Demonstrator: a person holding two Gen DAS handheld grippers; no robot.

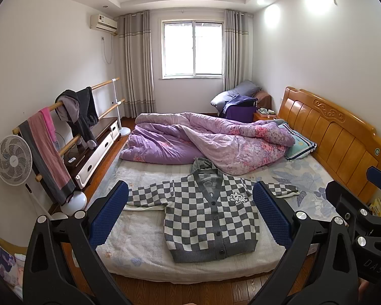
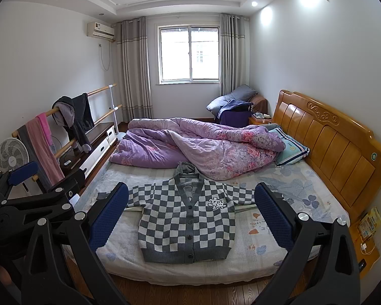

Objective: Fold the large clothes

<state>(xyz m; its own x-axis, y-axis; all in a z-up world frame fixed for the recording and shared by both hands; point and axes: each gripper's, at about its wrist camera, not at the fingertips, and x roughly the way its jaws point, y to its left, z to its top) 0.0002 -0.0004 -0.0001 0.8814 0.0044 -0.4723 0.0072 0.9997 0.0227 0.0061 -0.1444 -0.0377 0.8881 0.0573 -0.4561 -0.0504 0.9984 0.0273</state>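
Observation:
A grey and white checked cardigan [image 1: 208,216] lies flat and buttoned on the near part of the bed [image 1: 144,249], sleeves spread to both sides, hem toward me. It also shows in the right wrist view [image 2: 188,223]. My left gripper [image 1: 190,203] is open and empty, held back from the bed's near edge above the floor. My right gripper [image 2: 191,203] is open and empty too, also short of the bed. The right gripper shows at the right edge of the left wrist view [image 1: 363,203]. The left gripper shows at the left of the right wrist view [image 2: 20,185].
A crumpled purple quilt [image 1: 203,139] and a pillow [image 1: 299,145] lie on the far half of the bed. A wooden headboard [image 1: 337,137] is at the right. A clothes rail [image 1: 68,119], a fan [image 1: 12,160] and a low cabinet [image 1: 99,142] stand at the left. Wooden floor [image 1: 190,292] lies below.

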